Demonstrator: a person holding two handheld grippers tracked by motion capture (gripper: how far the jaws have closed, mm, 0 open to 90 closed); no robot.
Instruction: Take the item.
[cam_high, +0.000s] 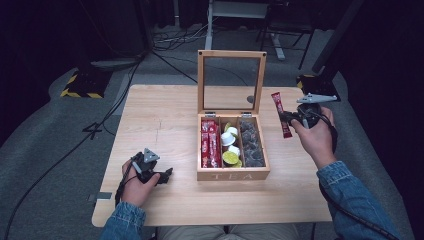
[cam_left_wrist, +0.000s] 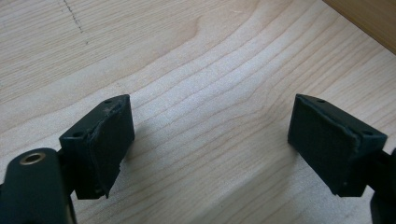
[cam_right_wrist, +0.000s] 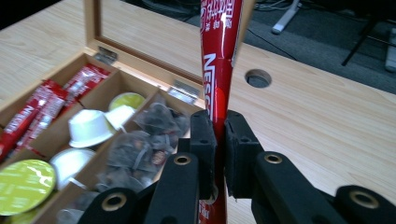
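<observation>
A wooden tea box (cam_high: 233, 175) stands open in the middle of the table, its glass lid upright. Its left compartment holds red stick sachets (cam_high: 210, 142), the middle one white and green capsules (cam_high: 230, 145), the right one dark tea bags (cam_high: 250, 142). My right gripper (cam_high: 289, 120) hovers just right of the box, shut on a red Nescafé stick sachet (cam_high: 280, 114) that stands upright between the pads (cam_right_wrist: 219, 70). My left gripper (cam_high: 165, 175) rests low on the table left of the box, jaws wide apart with bare wood between the fingers (cam_left_wrist: 107, 140).
A round cable hole (cam_right_wrist: 258, 78) pierces the table (cam_high: 165, 115) behind the box. Black cables and a yellow-striped stand base (cam_high: 82, 85) lie on the grey floor beyond the far edge. Bare wood stretches left and in front of the box.
</observation>
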